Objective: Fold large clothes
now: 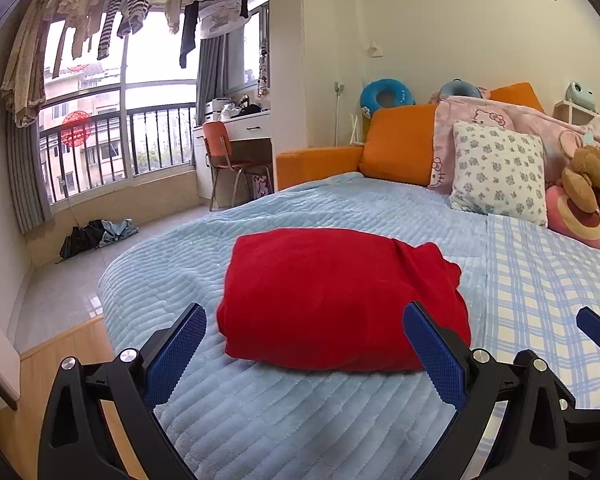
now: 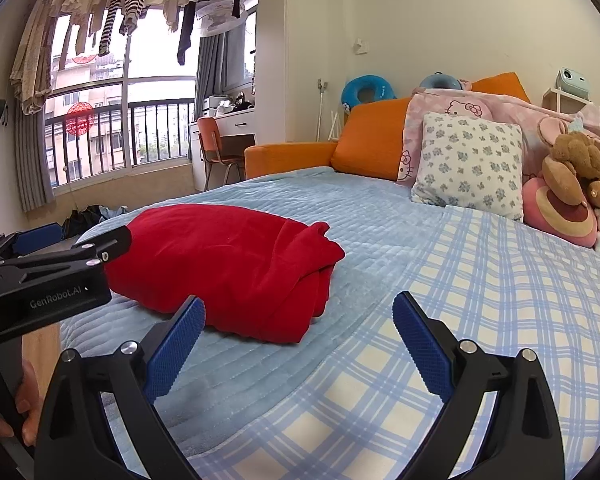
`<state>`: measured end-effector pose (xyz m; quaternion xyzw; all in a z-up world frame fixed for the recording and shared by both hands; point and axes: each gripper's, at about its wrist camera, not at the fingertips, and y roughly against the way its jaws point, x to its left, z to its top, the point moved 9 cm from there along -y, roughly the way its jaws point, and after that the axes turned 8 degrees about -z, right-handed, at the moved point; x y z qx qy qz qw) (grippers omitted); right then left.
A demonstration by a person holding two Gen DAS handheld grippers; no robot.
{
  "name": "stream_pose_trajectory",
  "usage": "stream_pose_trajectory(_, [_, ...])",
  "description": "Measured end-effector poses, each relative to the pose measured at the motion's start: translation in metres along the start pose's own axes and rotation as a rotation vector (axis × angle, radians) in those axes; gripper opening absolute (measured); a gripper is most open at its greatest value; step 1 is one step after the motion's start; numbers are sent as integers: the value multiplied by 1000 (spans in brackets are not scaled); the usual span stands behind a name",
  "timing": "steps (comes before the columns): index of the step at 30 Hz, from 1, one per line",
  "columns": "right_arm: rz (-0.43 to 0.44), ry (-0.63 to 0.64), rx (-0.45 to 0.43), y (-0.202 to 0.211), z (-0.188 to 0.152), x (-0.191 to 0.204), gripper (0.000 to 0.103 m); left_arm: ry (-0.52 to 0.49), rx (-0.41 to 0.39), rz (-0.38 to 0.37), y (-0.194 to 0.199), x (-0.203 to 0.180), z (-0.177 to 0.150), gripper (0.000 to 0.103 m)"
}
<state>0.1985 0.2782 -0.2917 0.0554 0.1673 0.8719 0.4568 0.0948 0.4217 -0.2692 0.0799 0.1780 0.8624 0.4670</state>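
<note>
Red folded garment (image 1: 340,300) lies crosswise before both spread, empty claws: left claw (image 1: 306,354), right claw (image 2: 298,346).

Both hand-held grippers — left (image 1: 305,344), right (image 2: 299,336) — agape.

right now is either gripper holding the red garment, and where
Nothing is held. The left gripper and right gripper are both open and empty; the folded red garment lies on the bed.

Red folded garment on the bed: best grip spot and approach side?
Judging from the wrist views, take the folded red fleece garment at its rounded near fold, low from the near side. That edge is thick and bulges above the light blue quilted blanket, while the right end shows loose layers. Both grippers are open.
</note>
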Motion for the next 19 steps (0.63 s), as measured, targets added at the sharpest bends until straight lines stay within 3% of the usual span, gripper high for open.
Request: stream_pose_trajectory(19, [-4, -23, -10, 1, 1, -3, 95, 10, 10, 8, 7, 6, 3, 100])
